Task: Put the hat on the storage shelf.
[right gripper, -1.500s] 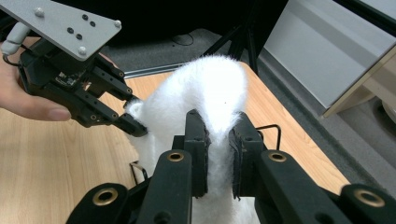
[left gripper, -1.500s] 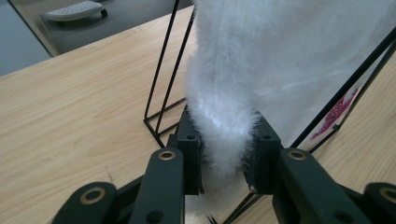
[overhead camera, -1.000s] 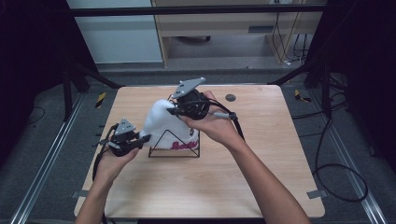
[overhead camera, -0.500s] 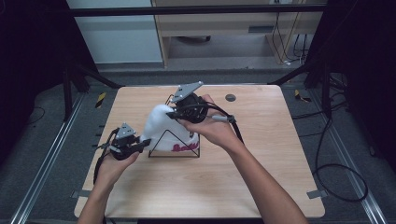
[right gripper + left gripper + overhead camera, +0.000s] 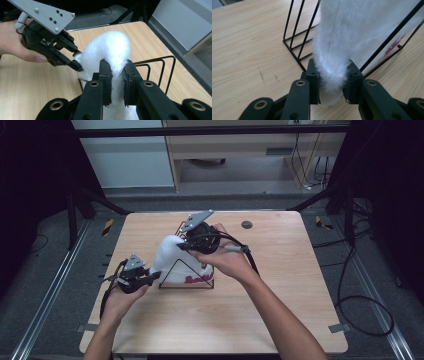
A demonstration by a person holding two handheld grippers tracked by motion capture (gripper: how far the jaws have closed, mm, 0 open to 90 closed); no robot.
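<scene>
— So how will that white fuzzy hat [image 5: 172, 260] handle?
— Softly, I'd judge: light and limp, so pinch its edge. It's draped over the wire rack [image 5: 192, 272] mid-table. Your left gripper [image 5: 331, 82] is clamped on its lower hem, and your right gripper [image 5: 116, 75] squeezes a fold near the top.

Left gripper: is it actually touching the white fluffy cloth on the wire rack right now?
Touching. In the left gripper view the left gripper has both pads pressed into the white fluffy cloth, pinching its lower edge beside the wire rack.
</scene>
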